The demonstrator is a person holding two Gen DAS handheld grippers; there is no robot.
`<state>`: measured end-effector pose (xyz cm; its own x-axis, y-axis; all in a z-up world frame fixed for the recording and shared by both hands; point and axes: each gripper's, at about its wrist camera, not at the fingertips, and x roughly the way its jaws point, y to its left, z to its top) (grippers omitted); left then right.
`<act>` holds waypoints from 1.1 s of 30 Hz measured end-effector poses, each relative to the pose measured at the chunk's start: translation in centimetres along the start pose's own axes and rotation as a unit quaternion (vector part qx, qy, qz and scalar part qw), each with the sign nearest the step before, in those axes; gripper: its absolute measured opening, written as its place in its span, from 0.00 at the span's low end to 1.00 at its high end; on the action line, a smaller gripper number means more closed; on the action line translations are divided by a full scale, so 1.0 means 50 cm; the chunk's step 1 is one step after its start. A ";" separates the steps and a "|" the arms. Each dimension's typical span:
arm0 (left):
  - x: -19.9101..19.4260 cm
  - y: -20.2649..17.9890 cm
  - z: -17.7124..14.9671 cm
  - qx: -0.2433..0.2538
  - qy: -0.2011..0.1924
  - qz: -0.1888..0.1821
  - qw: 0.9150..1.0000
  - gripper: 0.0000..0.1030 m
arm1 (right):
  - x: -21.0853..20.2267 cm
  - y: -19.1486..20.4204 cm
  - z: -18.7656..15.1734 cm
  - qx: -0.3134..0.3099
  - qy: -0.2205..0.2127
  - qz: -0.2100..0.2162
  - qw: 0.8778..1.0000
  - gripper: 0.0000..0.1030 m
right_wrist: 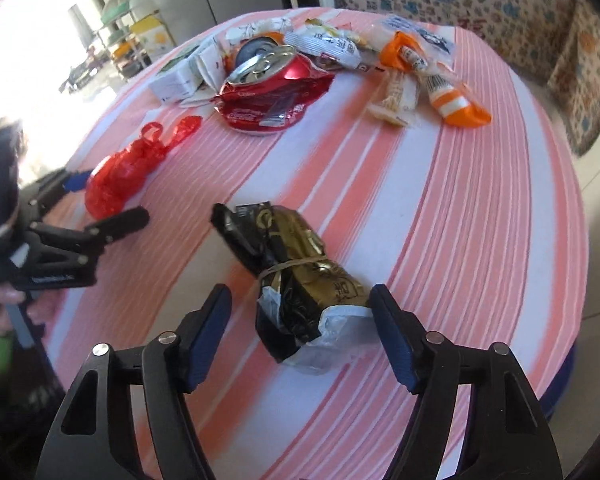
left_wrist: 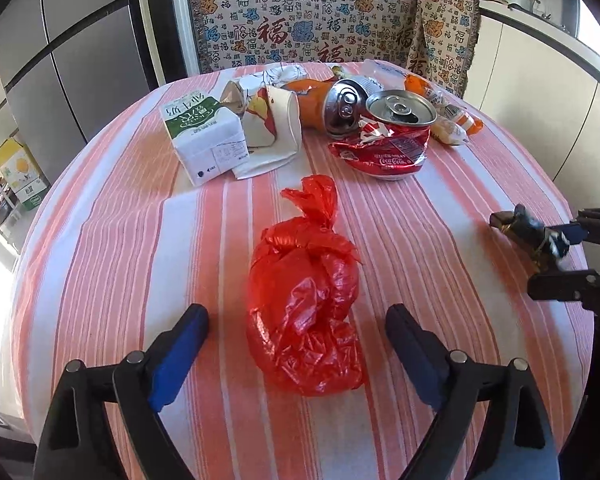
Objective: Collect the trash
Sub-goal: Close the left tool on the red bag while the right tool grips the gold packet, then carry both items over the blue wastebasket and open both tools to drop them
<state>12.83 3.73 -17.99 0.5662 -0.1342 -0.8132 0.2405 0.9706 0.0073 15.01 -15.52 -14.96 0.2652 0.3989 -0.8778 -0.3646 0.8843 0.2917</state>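
A knotted red plastic bag (left_wrist: pixel 306 304) lies on the striped tablecloth (left_wrist: pixel 120 240) between the open fingers of my left gripper (left_wrist: pixel 298 320); the fingers stand clear of it on both sides. In the right wrist view the red bag (right_wrist: pixel 120 176) shows at the left with the left gripper (right_wrist: pixel 100 200) around it. A black and gold wrapper bundle (right_wrist: pixel 300 280) tied with a rubber band lies between the open fingers of my right gripper (right_wrist: pixel 300 312). The right finger (right_wrist: pixel 392 332) touches or nearly touches its white end. The bundle (left_wrist: pixel 528 232) shows at the right edge of the left wrist view.
A pile of trash sits at the far side: a crushed Coca-Cola can (left_wrist: pixel 388 136), a second can (left_wrist: pixel 344 106), a milk carton (left_wrist: pixel 202 136), a paper cup (left_wrist: pixel 276 120), and orange snack wrappers (right_wrist: pixel 456 100). A patterned sofa (left_wrist: pixel 300 16) stands behind the table.
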 end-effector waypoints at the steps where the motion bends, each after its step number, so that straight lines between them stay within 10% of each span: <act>1: -0.002 0.002 0.000 -0.004 -0.002 -0.005 1.000 0.89 | -0.008 0.002 0.001 0.003 0.003 0.022 1.000 0.80; 10: -0.021 0.004 0.022 0.008 -0.022 -0.049 0.999 0.86 | -0.010 0.044 0.051 -0.106 0.030 -0.007 0.994 0.92; 13: -0.018 -0.005 0.030 0.027 -0.019 -0.046 0.998 0.62 | 0.029 0.043 0.060 -0.113 0.052 -0.019 0.992 0.75; 14: -0.019 -0.006 0.032 0.030 -0.020 -0.047 0.998 0.46 | 0.033 0.044 0.058 -0.112 0.054 -0.021 0.992 0.45; 21: -0.046 -0.003 0.035 0.004 -0.039 -0.081 0.996 0.41 | -0.040 0.002 0.043 -0.054 -0.005 -0.009 0.998 0.42; 33: -0.086 -0.288 0.157 0.079 -0.059 -0.212 0.972 0.41 | -0.268 -0.376 -0.078 0.178 -0.123 -0.119 0.969 0.42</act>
<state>13.13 -11.24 -10.03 0.4735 -0.5464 -0.6908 0.5845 0.7817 -0.2176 14.84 -38.44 -10.18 0.5249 0.1796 -0.8320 0.0527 0.9688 0.2424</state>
